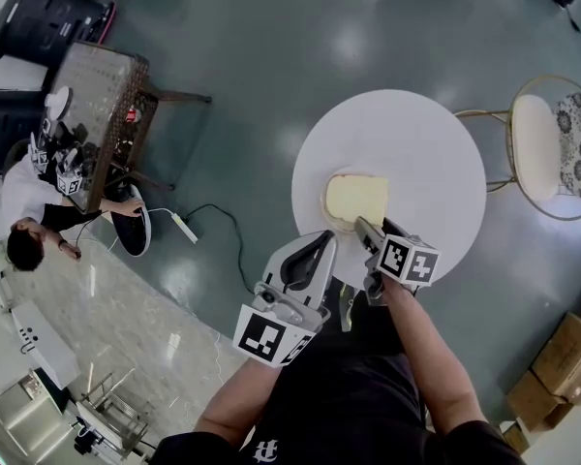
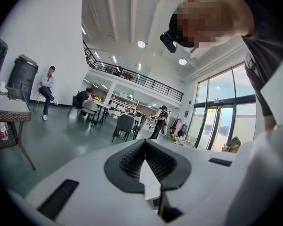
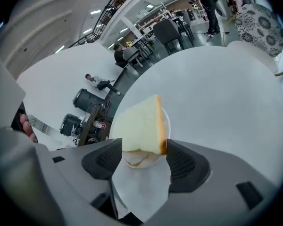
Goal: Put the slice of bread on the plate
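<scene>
A pale slice of bread [image 1: 356, 200] [image 3: 140, 126] lies on a small white plate [image 1: 326, 207] [image 3: 142, 161] near the front of the round white table [image 1: 416, 134]. My right gripper [image 1: 364, 229] [image 3: 144, 146] points down at it from the near side. Its jaws stand wide, with the near end of the slice between them; there is a gap at the left pad, and the crust is close beside the right pad. My left gripper [image 1: 323, 242] [image 2: 145, 143] hangs off the table's front left edge, shut and empty, aimed out across the room.
A round-seated chair [image 1: 542, 143] stands right of the table. A dark wicker table [image 1: 102, 114] with a seated person [image 1: 29, 221] is at the far left, black bins [image 1: 48, 17] behind it. A cable and power strip [image 1: 184, 227] lie on the floor. Cardboard boxes [image 1: 562, 361] sit at the lower right.
</scene>
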